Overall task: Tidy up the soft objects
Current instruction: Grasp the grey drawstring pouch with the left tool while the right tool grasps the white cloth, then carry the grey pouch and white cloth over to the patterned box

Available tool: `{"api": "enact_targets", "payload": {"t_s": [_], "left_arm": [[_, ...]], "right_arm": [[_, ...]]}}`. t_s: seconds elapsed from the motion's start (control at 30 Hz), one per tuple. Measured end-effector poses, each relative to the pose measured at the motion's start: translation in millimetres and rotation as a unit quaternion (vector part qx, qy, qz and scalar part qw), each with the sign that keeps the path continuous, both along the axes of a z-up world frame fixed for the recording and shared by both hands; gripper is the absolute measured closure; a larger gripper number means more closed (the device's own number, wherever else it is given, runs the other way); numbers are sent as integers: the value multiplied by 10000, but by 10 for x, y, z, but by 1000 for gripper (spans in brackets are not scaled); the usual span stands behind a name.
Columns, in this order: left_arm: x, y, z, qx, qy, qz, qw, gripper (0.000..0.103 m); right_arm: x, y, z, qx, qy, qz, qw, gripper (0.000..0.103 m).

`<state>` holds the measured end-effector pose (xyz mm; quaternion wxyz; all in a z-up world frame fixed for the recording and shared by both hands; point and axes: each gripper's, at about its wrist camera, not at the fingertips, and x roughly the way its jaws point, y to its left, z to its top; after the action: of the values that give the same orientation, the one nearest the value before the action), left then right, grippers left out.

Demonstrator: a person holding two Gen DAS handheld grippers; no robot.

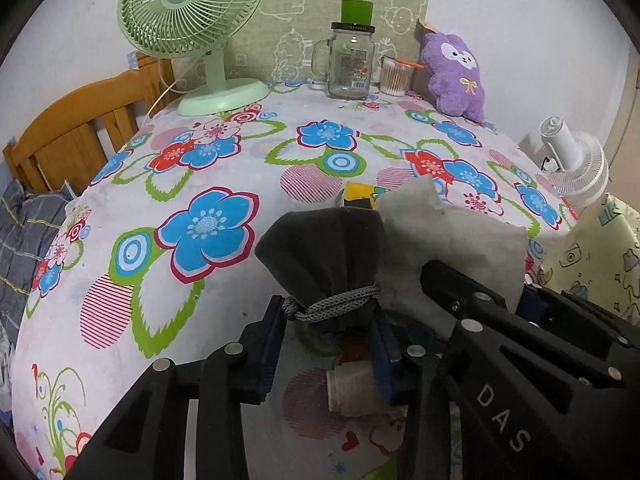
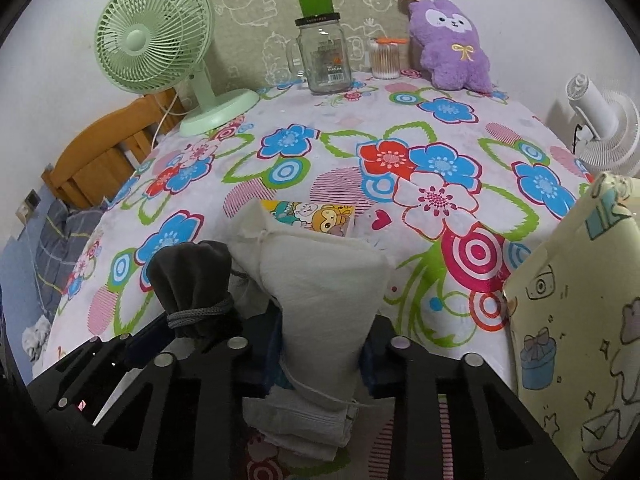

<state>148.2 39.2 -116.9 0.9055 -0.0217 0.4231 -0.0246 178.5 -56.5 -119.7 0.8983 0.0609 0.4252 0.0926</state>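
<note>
My left gripper [image 1: 324, 332] is shut on the neck of a dark grey drawstring pouch [image 1: 324, 252], held above the flowered tablecloth [image 1: 200, 280]; the pouch also shows in the right wrist view [image 2: 192, 280]. My right gripper [image 2: 320, 344] is shut on a white cloth bag [image 2: 320, 276], right beside the pouch; the bag also shows in the left wrist view [image 1: 452, 240]. A purple plush toy [image 1: 456, 76] sits at the far right edge of the table, also in the right wrist view [image 2: 448, 48].
A green desk fan [image 1: 192, 20], a glass jar mug [image 1: 350, 64] and a cotton-swab cup [image 1: 394, 76] stand at the back. A cartoon-print packet [image 2: 312, 216] lies ahead of the bags. A yellow printed bag [image 2: 580, 320] and a white fan [image 2: 604, 120] are at the right.
</note>
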Motion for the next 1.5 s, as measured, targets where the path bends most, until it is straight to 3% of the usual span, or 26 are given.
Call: {"api": "enact_targets", "payload": {"t_s": [0.53, 1.5], "left_arm": [[-276, -36, 239, 18, -311, 13, 9995, 64], [-872, -128, 889, 24, -1140, 7, 9935, 64]], "right_arm": [[-291, -50, 239, 38, -296, -10, 9996, 74], [-942, -162, 965, 14, -1113, 26, 9938, 74]]}}
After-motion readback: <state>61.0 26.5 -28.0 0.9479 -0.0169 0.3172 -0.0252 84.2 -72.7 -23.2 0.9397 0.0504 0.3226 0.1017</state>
